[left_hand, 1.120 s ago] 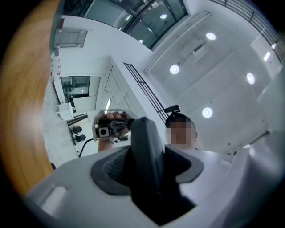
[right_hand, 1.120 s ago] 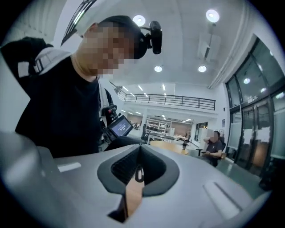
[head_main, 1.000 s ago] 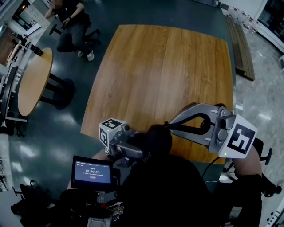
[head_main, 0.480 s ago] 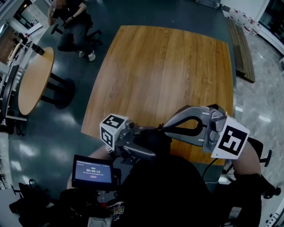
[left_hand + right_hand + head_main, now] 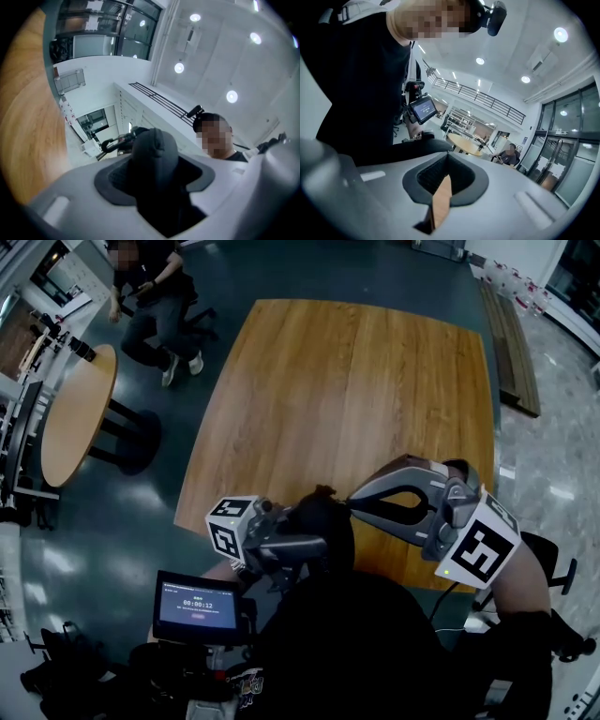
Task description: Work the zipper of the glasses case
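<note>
My left hand-held gripper [image 5: 305,542] has its jaws closing on the case [image 5: 153,157] between them, held off the worktop [image 5: 356,390] to steady it. My right hand-held gripper [image 5: 354,504], jaws together and empty, noses the case; I judge it seeks the zipper pull.
</note>
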The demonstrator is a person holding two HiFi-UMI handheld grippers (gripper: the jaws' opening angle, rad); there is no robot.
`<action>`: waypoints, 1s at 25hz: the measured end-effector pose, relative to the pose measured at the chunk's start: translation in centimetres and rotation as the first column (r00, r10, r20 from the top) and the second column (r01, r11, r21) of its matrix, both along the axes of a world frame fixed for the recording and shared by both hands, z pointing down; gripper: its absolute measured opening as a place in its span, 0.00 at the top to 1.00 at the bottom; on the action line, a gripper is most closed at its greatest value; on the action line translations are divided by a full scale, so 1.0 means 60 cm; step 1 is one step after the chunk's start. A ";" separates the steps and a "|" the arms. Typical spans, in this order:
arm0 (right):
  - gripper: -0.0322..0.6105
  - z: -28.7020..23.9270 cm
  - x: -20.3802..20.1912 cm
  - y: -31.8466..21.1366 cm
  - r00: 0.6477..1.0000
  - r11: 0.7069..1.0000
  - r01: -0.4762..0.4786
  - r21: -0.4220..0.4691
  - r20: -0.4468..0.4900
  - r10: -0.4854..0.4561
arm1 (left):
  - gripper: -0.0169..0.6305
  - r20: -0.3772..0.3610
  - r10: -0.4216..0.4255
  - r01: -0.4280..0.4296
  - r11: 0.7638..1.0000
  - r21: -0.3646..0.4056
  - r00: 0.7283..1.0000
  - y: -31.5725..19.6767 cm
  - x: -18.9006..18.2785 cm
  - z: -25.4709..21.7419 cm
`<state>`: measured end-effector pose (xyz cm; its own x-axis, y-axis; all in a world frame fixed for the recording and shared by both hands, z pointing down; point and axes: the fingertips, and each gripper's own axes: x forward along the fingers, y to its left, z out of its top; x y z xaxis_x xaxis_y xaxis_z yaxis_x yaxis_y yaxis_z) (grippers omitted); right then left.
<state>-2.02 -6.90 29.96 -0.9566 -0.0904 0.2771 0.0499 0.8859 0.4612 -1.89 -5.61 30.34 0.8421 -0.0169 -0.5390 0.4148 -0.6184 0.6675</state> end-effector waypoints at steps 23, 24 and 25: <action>0.95 0.100 0.027 -0.036 0.835 0.856 -0.491 -0.165 0.192 0.516 | 0.57 -0.121 -0.729 0.570 0.617 -0.542 0.674 -0.225 -0.156 0.044; 0.95 0.106 0.027 -0.033 0.828 0.848 -0.496 -0.189 0.193 0.527 | 0.57 -0.108 -0.742 0.577 0.596 -0.558 0.662 -0.230 -0.157 0.049; 0.95 0.112 0.026 -0.030 0.824 0.842 -0.497 -0.208 0.190 0.533 | 0.57 -0.094 -0.754 0.585 0.576 -0.571 0.650 -0.234 -0.158 0.055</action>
<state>-0.47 -8.68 36.70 -0.8185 -0.5653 0.1027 -0.5245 0.8081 0.2681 -11.36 -19.66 33.65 0.2763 -0.8153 -0.5088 0.2316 -0.4573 0.8586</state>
